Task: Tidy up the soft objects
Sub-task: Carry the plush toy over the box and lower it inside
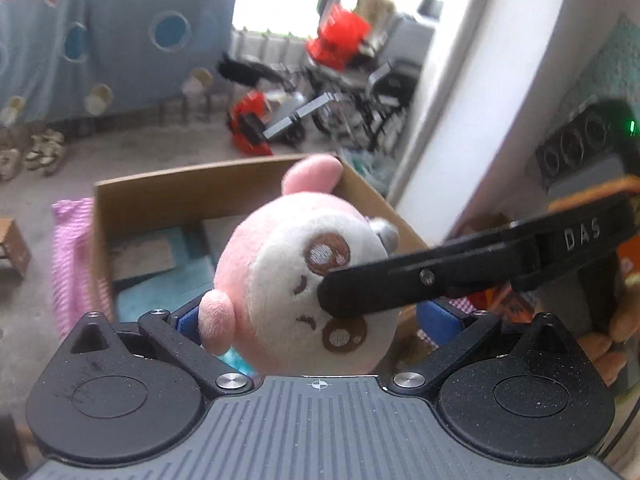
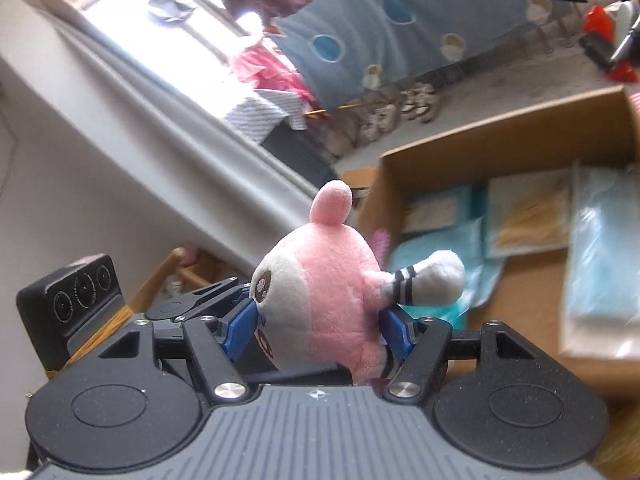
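Toy: pink-and-white plush (image 1: 296, 276), carried in the air between both claws.
Left gripper (image 1: 308, 324): clamped on the plush.
Right gripper (image 2: 320, 326): clamped on the plush.
Cardboard box (image 2: 500, 140): lies at 1 o'clock from the right claw, open, bagged items inside.

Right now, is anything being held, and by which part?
Yes. The plush is clamped across its round body by the right hand-held gripper. The left hand-held gripper also straddles it, but its grip is unclear.

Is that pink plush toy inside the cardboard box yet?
No, out. The pink plush toy sits clamped in the right claw, with the open cardboard box beyond it.
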The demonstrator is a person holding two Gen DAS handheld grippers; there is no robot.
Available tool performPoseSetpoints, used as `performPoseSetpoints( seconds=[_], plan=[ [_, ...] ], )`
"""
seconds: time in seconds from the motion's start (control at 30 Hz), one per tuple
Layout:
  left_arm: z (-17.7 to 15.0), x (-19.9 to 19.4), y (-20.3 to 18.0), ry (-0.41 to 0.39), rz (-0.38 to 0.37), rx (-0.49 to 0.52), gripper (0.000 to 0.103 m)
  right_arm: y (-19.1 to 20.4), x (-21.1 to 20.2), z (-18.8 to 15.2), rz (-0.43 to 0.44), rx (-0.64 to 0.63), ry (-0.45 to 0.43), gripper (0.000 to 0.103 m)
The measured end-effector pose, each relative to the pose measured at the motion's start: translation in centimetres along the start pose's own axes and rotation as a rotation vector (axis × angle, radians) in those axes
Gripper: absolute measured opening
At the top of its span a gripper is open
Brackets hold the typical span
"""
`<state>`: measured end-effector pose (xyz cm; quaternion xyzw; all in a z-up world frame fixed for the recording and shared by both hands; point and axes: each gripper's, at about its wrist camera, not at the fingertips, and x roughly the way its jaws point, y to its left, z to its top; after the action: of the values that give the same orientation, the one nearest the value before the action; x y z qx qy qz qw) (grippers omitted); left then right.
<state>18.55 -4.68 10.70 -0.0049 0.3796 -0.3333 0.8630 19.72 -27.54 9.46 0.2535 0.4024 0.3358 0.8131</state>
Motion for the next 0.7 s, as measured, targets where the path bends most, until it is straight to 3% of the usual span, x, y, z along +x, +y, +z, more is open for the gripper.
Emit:
performPoseSetpoints(
  seconds=[0.2,0.43,0.6,0.7],
  plan=[
    [3.8,9.9,2.4,0.216,-0.074,-0.057,0.102,-6.7,2.8,4.8,-0.113,0.082,0.103,0.07],
    [3.0,19.9,5.1,0.463,-0.099,-0.156,0.101,-13.9,7.9,6.6,-0.201,0.174,0.247,0.07],
    [2.3,23.9,6.4,0.55,-0.098,-0.218,0.101,-16.4,9.8,6.0,-0.234,0.184,0.304,0.07],
    [2.3,24.7,6.7,0.555,-0.081,-0.218,0.102,-17.3,10.8,5.7,-0.253,0.176,0.326,0.07]
  ],
)
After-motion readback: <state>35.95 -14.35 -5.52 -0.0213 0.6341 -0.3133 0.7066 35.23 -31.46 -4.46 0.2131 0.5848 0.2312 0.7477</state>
